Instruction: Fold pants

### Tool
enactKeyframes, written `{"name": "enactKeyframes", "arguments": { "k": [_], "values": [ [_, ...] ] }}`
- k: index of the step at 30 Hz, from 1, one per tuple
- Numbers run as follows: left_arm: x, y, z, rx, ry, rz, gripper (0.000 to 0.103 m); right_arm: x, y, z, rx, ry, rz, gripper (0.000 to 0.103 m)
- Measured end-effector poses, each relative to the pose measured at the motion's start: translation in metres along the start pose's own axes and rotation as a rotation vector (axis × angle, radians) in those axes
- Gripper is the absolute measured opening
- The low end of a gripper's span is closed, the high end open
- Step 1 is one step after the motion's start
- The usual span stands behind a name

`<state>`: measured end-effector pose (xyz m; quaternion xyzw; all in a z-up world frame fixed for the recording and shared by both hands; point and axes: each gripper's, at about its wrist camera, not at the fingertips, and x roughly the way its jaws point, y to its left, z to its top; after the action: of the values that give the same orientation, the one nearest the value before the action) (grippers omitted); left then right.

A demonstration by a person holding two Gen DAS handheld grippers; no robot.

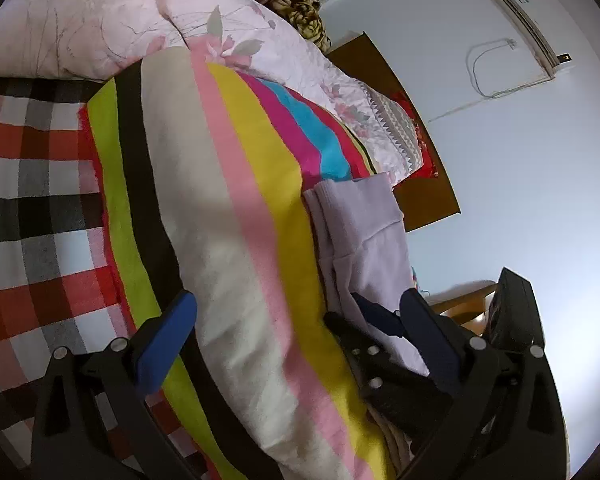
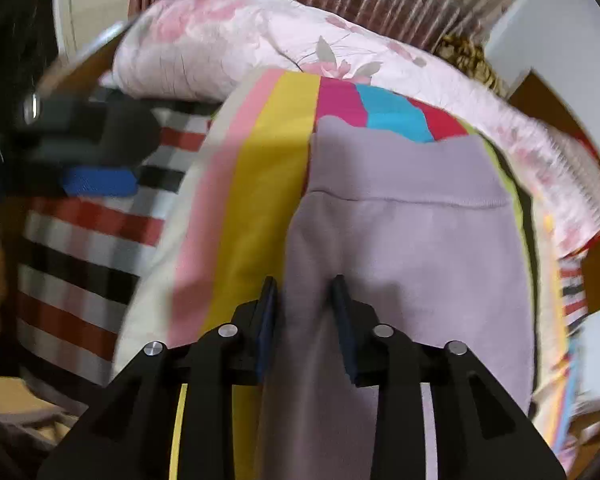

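The lilac pants (image 2: 404, 248) lie on a striped blanket (image 2: 260, 184) spread over the bed, their waistband toward the far end next to a flowered quilt (image 2: 228, 36). The right wrist view shows them broad and flat, with the right gripper (image 2: 305, 292) set at their near edge: its jaws stand narrow with a ridge of the lilac cloth rising between the two dark pads, and the pads look to be pressing on it. The left wrist view shows the same pants from the side as a narrow folded strip at the blanket's right edge, and there the right gripper (image 1: 384, 312) appears as dark blue pads on the cloth. That view also shows a checked sheet (image 1: 32, 184) beside the blanket, a wooden headboard (image 1: 420, 152) and a wall air conditioner (image 1: 530, 34). The left gripper (image 1: 300, 316) has its jaws wide apart above the blanket, nothing between them; from the right wrist it shows only as a blurred black arm with a blue pad, over the checked sheet.
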<state>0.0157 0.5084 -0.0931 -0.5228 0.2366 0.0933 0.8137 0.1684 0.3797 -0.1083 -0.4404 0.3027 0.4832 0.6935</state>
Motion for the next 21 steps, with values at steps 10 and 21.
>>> {"name": "enactKeyframes", "arguments": {
  "k": [10,21],
  "values": [
    [0.000,-0.012,0.000,0.017,0.024,-0.056,0.101,-0.014,-0.027,-0.007,0.125,-0.133,0.034,0.010],
    [0.112,-0.057,0.052,-0.034,0.272,-0.457,0.101,-0.041,-0.076,-0.025,0.365,-0.300,0.284,0.010]
  ]
}}
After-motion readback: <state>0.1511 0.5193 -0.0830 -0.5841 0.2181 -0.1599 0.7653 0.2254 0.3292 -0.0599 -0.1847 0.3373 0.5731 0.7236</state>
